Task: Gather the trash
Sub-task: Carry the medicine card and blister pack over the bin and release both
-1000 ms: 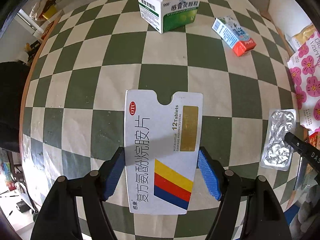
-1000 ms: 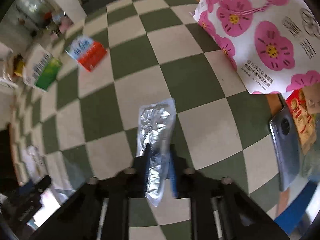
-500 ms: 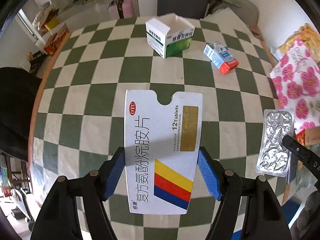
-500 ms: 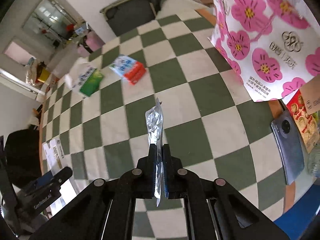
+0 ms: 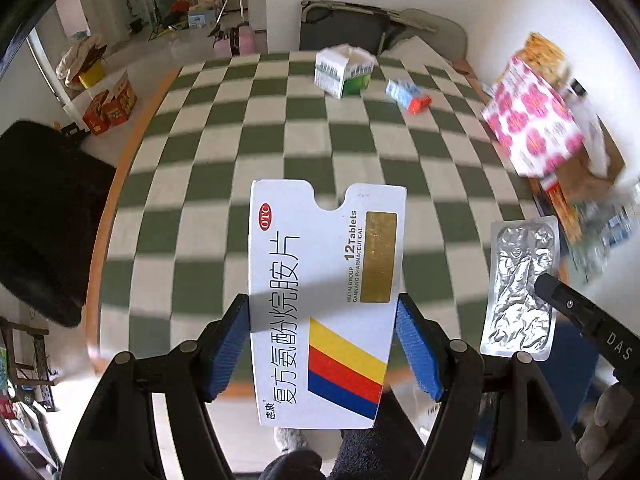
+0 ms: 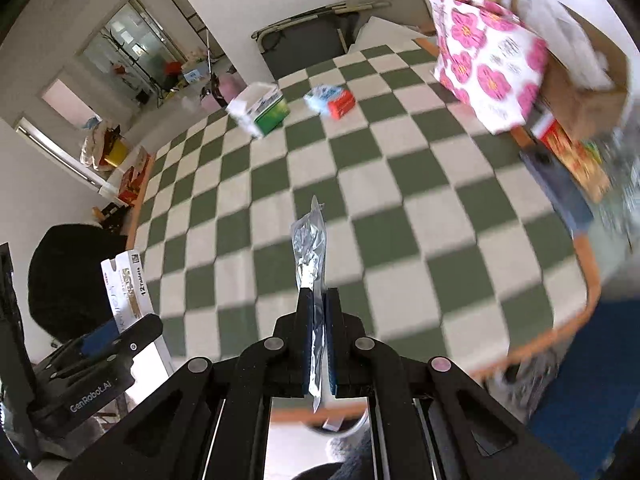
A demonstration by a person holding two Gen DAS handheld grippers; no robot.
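My left gripper (image 5: 322,320) is shut on a flat white medicine box (image 5: 324,292) with yellow, red and blue stripes, held up above the near edge of the checkered table (image 5: 280,148). My right gripper (image 6: 318,296) is shut on a silver foil blister pack (image 6: 310,240), seen edge-on. That blister pack (image 5: 520,288) also shows at the right of the left wrist view, and the white box (image 6: 126,284) at the left of the right wrist view. An open green-and-white carton (image 5: 344,70) and a small blue-and-red box (image 5: 408,96) lie at the table's far side.
A white bag with pink flowers (image 6: 484,60) stands at the table's right edge beside cardboard boxes and packets (image 6: 576,152). A dark phone (image 6: 556,188) lies near them. A black chair (image 5: 44,216) is at the left, and a folded dark chair (image 5: 344,28) behind the table.
Both grippers have risen and pulled back toward the table's near edge with their loads. The blister pack has been lifted off the cloth, and more of the room shows.
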